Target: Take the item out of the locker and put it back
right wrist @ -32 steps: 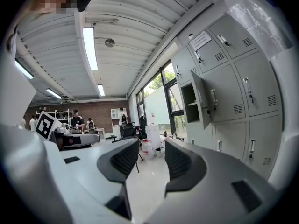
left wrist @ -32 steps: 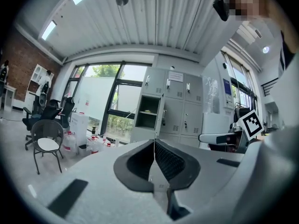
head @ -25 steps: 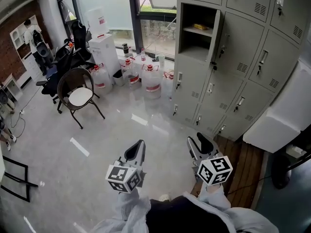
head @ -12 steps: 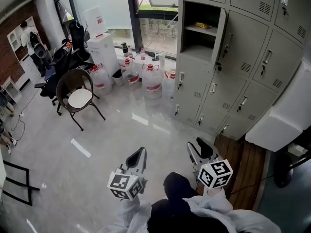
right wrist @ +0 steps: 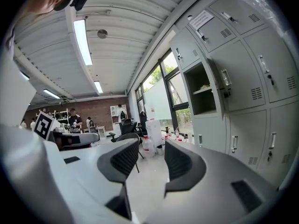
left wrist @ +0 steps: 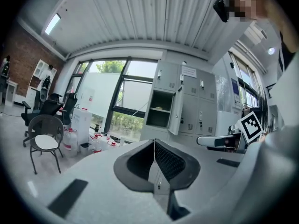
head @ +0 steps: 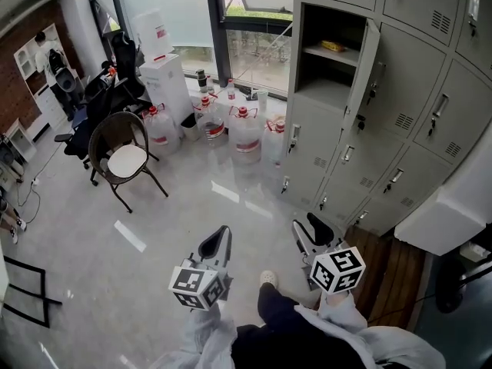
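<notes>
**Head view.** The yellow item [head: 333, 46] lies on the upper shelf of the open locker [head: 327, 91]. It is ahead and above both tools and well apart from them. The right tool [head: 311, 227] is nearer than the left tool [head: 216, 244]. The item's long axis is too small to read.

**Left gripper view.** The jaws are pressed together and hold nothing.

**Right gripper view.** The jaws stand moderately apart and empty, with the locker up and to their right.

A round chair [head: 127, 158] is standing far left; water jugs [head: 246, 129] are sitting below the window [head: 254, 44], beside possibly stacked white boxes [head: 165, 83].
</notes>
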`<state>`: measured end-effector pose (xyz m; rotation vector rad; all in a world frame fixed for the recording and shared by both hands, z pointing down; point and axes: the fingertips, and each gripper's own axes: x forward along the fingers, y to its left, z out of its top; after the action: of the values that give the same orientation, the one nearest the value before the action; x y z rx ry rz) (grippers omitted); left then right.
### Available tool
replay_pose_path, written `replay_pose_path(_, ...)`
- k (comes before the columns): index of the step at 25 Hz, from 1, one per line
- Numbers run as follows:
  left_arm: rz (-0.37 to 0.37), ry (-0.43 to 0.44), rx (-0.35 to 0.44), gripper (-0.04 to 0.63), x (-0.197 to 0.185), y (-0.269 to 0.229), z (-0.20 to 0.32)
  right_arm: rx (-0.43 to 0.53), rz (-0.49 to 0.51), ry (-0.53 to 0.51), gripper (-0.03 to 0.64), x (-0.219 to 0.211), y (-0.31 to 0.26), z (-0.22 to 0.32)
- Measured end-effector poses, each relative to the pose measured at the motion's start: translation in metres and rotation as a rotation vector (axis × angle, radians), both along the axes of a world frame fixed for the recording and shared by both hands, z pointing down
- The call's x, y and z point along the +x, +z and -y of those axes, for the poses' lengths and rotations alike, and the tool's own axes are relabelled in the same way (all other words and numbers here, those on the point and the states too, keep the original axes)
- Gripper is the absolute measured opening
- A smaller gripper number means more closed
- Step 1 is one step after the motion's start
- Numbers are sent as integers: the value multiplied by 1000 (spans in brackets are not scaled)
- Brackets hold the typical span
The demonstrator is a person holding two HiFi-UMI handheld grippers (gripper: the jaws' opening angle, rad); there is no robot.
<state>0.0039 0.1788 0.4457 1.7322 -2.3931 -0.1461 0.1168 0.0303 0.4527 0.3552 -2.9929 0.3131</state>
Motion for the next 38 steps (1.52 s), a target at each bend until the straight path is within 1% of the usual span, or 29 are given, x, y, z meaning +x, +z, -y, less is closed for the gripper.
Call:
replay_pose_path(5,-10,-11,13,9,-40,-7,40,7,-3,-17,167,-46,-6,42)
replay_pose_path(10,-19,-45,12,9,-83,-8,71,4,-2,-41,167,-94,-6,78)
replay_pose_path(16,-19,-73,16,9,-123,-5,106,7,-5,-60,167,-136,-5,118)
replay_pose_path(21,-3,-65,19,9,-147,-6,136,13,4,-55,167,-160,-6,147)
replay_pose_path(25,2,-58,20,9,-159,-5,156,18,19,-53,167,-173,-7,164)
replay_pose_path(29,-6,-46,7,9,-159,0,168,3,4,-50,167,-177,0,177)
replay_pose_path(38,-60,-48,-35,9,-161,28,166,-45,-42,-43,167,-175,28,172)
